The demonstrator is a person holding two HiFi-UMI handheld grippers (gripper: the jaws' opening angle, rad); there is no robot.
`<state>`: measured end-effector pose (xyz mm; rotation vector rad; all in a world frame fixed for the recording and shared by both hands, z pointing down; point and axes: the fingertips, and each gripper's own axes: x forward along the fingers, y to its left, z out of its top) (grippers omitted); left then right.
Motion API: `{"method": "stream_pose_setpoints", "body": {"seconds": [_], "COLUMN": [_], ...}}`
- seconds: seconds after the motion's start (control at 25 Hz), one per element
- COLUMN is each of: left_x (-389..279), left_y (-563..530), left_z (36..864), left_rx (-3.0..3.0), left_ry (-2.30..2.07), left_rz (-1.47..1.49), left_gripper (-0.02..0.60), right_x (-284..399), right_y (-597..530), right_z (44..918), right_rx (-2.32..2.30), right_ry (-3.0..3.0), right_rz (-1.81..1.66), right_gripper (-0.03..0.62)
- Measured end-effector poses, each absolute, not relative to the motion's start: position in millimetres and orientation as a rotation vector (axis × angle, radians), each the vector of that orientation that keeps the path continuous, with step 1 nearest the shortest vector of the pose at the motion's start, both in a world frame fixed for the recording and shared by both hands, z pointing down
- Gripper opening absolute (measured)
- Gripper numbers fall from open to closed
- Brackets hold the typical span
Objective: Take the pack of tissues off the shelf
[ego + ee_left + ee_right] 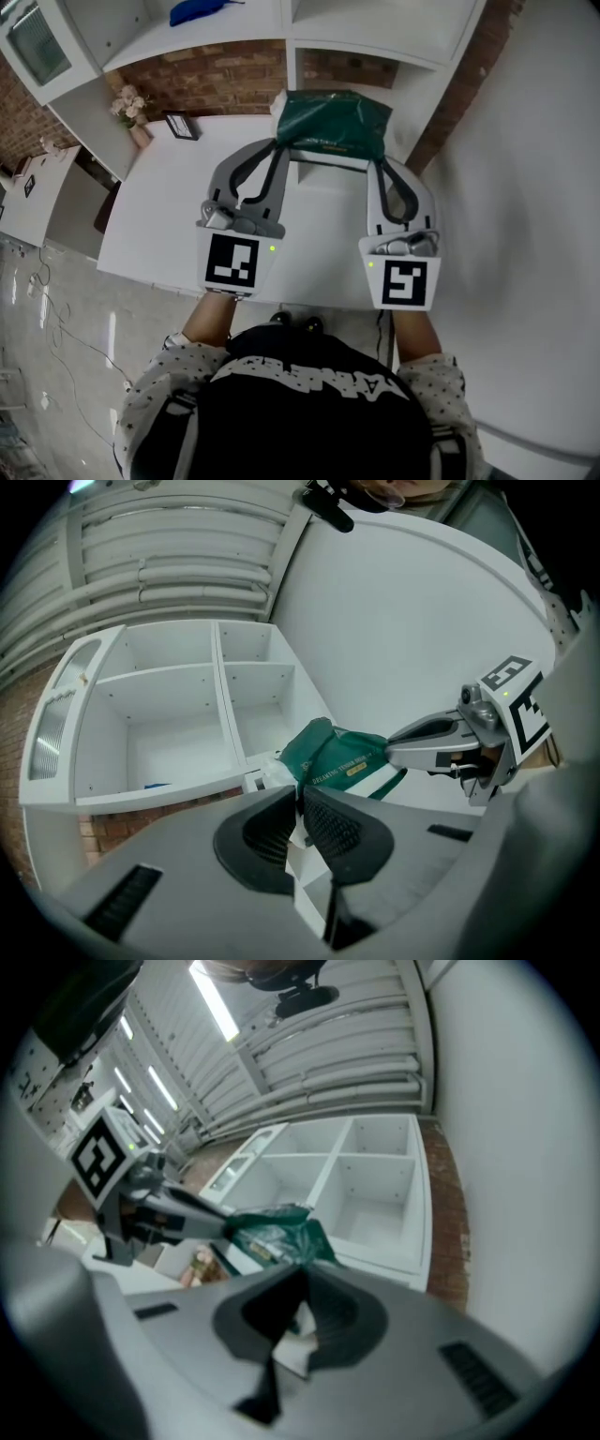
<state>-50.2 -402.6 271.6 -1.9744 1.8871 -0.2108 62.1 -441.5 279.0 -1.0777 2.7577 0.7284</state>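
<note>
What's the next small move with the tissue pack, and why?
Probably lower it onto the table. The pack of tissues looks clear of the shelf and is held over the tabletop, with the left gripper and right gripper pinching opposite ends.

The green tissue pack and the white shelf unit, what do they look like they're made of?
The tissue pack: thin plastic film, probably, glossy green; it wrinkles and catches glints. The shelf unit: likely painted or laminated board, smooth matte white, with flat panels and rows of peg holes.
</note>
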Motion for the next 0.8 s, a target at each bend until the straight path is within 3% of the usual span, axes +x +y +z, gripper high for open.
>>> {"method": "stream_pose_setpoints", "body": {"seconds": [0.8], "left_x": [-73], "left_y": [-386], "left_z": [318], "left_rx": [-2.094], "left_ry": [1.906], "left_rz": [-0.248], "left_gripper": [0.052], "right_x": [41], "right_y": [-419], "right_z": [335], "right_rx": [-1.143], "right_ry": [2.869], "right_rz": [0.571], "right_gripper": [0.041]}}
